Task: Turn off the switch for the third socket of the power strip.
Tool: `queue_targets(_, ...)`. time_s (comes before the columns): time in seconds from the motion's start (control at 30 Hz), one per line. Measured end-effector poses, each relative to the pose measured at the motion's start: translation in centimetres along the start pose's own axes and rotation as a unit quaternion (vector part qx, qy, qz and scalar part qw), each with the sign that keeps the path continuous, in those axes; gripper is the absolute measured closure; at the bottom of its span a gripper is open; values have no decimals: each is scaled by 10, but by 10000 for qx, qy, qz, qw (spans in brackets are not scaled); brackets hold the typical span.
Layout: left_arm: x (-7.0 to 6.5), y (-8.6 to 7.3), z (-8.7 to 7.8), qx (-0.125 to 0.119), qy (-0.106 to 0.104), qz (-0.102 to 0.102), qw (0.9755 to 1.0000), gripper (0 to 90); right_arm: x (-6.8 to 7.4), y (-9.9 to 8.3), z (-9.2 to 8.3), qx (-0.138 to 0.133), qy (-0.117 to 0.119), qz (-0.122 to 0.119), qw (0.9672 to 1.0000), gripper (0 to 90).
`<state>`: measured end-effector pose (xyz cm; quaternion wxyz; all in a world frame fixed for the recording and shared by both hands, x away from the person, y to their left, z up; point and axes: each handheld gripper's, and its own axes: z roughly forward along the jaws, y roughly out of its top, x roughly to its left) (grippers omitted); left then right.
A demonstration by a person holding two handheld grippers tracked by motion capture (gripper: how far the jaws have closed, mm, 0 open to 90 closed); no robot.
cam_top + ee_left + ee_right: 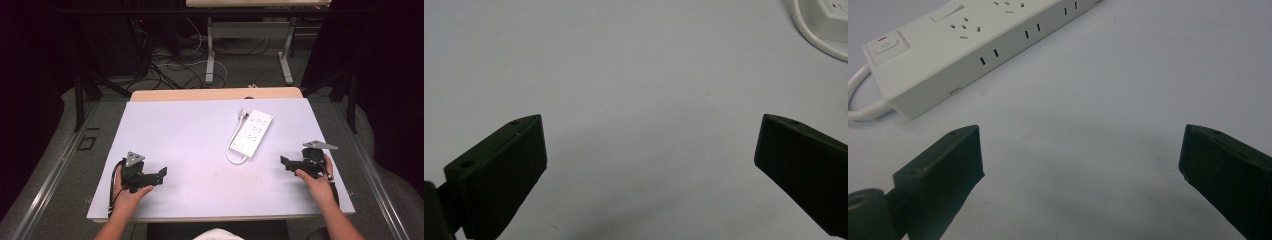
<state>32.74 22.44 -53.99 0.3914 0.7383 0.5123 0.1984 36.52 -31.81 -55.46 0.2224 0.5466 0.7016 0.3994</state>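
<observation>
Right now a white power strip (252, 132) lies flat on the pale table (190, 140), set on a slant in the right half of the high view, with its white cord (231, 154) looping out from the nearer end and curling back along its left side. Both tongs rest low near the table's front edge, each held in a hand. The left tongs (161, 175) sit at the front left, well apart from the power strip, jaws spread wide with nothing between them; in the left gripper view they frame bare table, and a bit of the cord shows at the upper right corner. The right tongs (284, 162) sit at the front right, near the strip's nearer end but not touching it, jaws likewise wide apart and empty. In the right gripper view the strip's switch end (887, 44) and rows of sockets lie ahead of the jaws, toward the upper left.
</observation>
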Motion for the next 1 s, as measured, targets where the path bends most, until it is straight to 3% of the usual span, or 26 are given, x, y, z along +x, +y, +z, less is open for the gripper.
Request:
queue_targets(0.23,0,0,0,35,-6,33,10000,5,-3,-2,1,96,-24,126,9999,34)
queue_targets(1.0,0,0,0,-10,-19,3,10000,5,-6,-4,2,191,-106,158,9996,54)
